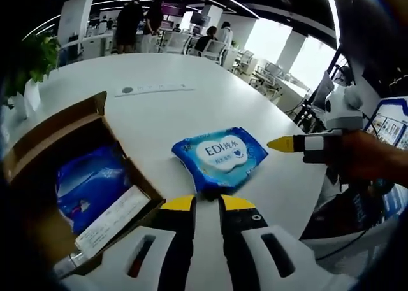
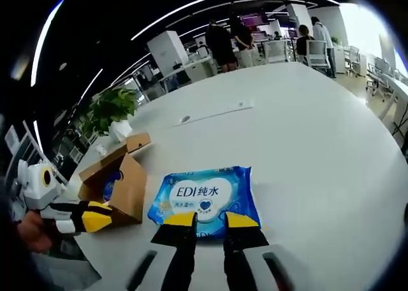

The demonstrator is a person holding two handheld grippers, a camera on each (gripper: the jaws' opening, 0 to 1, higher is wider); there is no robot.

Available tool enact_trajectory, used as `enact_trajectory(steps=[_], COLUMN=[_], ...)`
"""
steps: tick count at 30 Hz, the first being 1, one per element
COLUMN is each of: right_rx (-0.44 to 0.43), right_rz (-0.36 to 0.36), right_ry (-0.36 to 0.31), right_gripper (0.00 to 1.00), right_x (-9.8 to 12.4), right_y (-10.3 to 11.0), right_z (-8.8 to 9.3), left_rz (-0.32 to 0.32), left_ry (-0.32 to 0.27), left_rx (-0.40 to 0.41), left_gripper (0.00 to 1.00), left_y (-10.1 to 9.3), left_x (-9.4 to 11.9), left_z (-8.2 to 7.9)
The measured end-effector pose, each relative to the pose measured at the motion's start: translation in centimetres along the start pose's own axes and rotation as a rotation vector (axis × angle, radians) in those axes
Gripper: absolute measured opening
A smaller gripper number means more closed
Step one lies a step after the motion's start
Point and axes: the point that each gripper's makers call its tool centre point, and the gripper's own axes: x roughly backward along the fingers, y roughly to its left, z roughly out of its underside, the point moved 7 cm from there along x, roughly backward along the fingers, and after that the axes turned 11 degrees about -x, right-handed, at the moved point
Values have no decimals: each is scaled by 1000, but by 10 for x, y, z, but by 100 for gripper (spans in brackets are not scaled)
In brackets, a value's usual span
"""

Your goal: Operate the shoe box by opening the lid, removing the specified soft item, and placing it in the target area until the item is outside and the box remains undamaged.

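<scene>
At centre frame of the left gripper view, the blue wet-wipes pack (image 1: 220,158) lies flat on the white table (image 1: 191,106), outside the open cardboard shoe box (image 1: 70,176) at lower left. Both the left gripper (image 1: 206,204) and right gripper (image 2: 209,220) have jaws spread slightly, tips at the pack's near edge, gripping nothing.

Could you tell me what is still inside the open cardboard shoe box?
Inside the shoe box, a blue plastic pack lies with a white printed slip beside it. Whatever lies beneath them is covered.
</scene>
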Motion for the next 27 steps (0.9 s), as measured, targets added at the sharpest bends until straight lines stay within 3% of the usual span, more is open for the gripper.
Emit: enact_trajectory(steps=[6, 15, 27], right_rx=[-28, 11, 50], right_rz=[-62, -106, -134], right_ry=[2, -5, 1], right_gripper=[13, 14, 20], right_x=[-4, -7, -10], right_y=[21, 51, 75], right_z=[10, 14, 27], left_rz=[3, -18, -57], left_ry=[-18, -42, -86], left_rx=[1, 21, 52], left_gripper=[14, 15, 20], left_y=[7, 32, 66], left_x=[20, 45, 81], left_z=[7, 18, 26])
